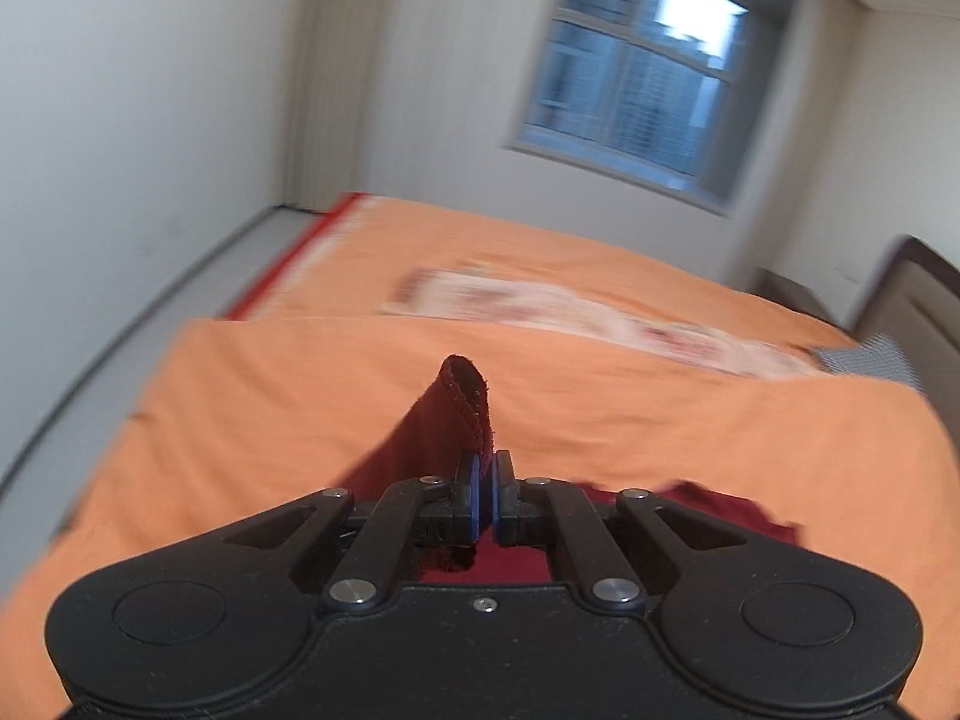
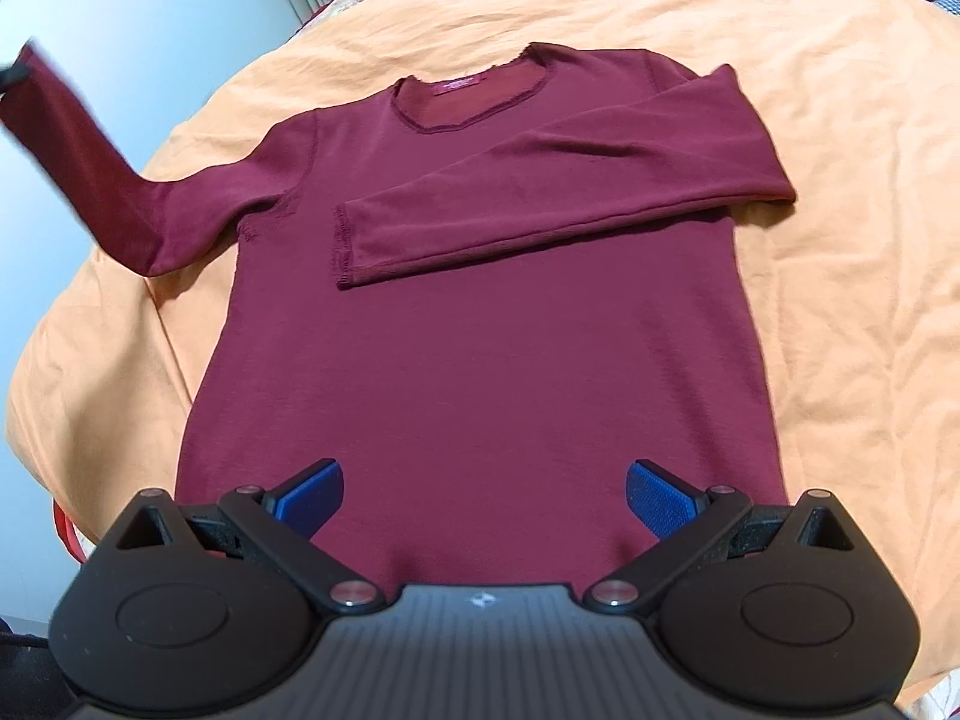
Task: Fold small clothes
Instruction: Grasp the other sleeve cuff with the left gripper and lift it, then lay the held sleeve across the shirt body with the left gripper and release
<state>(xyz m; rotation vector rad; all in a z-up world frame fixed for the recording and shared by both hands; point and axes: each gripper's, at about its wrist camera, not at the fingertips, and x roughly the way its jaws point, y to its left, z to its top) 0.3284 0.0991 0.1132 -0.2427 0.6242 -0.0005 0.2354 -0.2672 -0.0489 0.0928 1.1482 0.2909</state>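
Observation:
A maroon long-sleeved shirt (image 2: pixel 480 348) lies flat on the orange bedspread (image 2: pixel 840 180), neckline away from me. Its right sleeve (image 2: pixel 540 192) is folded across the chest. Its left sleeve (image 2: pixel 90 162) is lifted off the bed toward the upper left, where a dark bit of the left gripper (image 2: pixel 12 75) shows at the cuff. In the left wrist view my left gripper (image 1: pixel 485 480) is shut on that sleeve cuff (image 1: pixel 462 408), which sticks up past the blue pads. My right gripper (image 2: pixel 485 495) hovers open over the shirt's lower hem with nothing between its fingers.
The bed fills most of both views, with a patterned pillow or folded quilt (image 1: pixel 600 312) near the far side and a dark headboard (image 1: pixel 918 300) at the right. A white wall and a window (image 1: pixel 648 66) lie beyond. Bare floor (image 1: pixel 120 312) runs along the left edge.

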